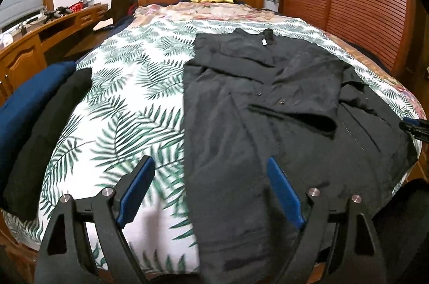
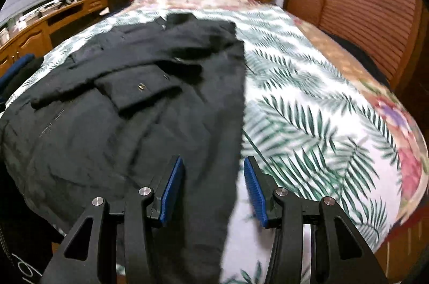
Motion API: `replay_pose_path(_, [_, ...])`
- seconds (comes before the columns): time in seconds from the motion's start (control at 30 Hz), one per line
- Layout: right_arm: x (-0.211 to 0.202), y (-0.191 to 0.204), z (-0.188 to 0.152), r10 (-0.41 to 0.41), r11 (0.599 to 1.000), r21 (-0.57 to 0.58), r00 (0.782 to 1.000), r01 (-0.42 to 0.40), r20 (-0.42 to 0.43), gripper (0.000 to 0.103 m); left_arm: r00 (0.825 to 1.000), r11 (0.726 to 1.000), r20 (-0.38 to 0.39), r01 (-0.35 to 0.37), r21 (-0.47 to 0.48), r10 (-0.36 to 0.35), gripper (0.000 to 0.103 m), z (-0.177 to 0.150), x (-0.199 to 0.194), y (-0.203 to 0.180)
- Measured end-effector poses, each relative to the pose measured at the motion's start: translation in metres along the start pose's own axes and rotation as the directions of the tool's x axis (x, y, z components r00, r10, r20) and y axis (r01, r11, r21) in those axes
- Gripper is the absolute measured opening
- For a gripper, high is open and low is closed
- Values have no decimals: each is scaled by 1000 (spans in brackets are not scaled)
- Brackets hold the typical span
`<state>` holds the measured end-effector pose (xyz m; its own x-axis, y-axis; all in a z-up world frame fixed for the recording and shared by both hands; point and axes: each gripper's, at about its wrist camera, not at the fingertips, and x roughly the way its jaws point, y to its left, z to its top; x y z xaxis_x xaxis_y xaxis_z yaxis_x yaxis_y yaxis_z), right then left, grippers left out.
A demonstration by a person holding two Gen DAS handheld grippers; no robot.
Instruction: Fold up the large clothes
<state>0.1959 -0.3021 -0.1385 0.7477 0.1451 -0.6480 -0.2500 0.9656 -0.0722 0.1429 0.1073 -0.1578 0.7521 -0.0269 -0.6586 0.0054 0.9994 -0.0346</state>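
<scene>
Both grippers [image 1: 210, 186] [image 2: 213, 188] (jaws apart) over black coat [image 1: 281, 109].

Left gripper [image 1: 210, 184] jaws spread wide; right gripper [image 2: 213, 184] jaws parted, empty.

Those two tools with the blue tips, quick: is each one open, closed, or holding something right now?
Left tool: open, holding nothing, above the near edge of the black coat.
Right tool: open, holding nothing, over the coat's other edge.

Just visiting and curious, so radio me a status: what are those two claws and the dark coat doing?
Left gripper open, empty. Right gripper open, astride coat's right edge. Black coat spread flat on leaf-print bedspread, not yet folded. Nothing on top of it.
</scene>
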Motion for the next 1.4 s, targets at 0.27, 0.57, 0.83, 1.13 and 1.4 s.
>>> replay_pose_path(0.27, [-2,2,0,109,993,43,994,-108,-30,49,1000,1000,-23,-19,-17,18,86,-14,-2,22])
replay_pose_path(0.57, [-2,11,5,157,987,-13,986,-158,-61,41,999,999,-46,-9,-47,7,86,-28,0,32])
replay_pose_path(0.83, [-12,7,-3,167,986,19,985,-166,-53,41,999,999,-41,27,-34,-28,76,-30,-4,30])
replay_pose_path(1.13, [-10,9,-9,147,989,11,986,-146,-82,41,994,996,-50,92,-20,-93,53,-35,-9,25])
replay_pose_path(1.4, [-7,15,-7,157,987,-29,984,-160,-89,28,990,991,-55,131,-36,-133,52,-39,-8,20])
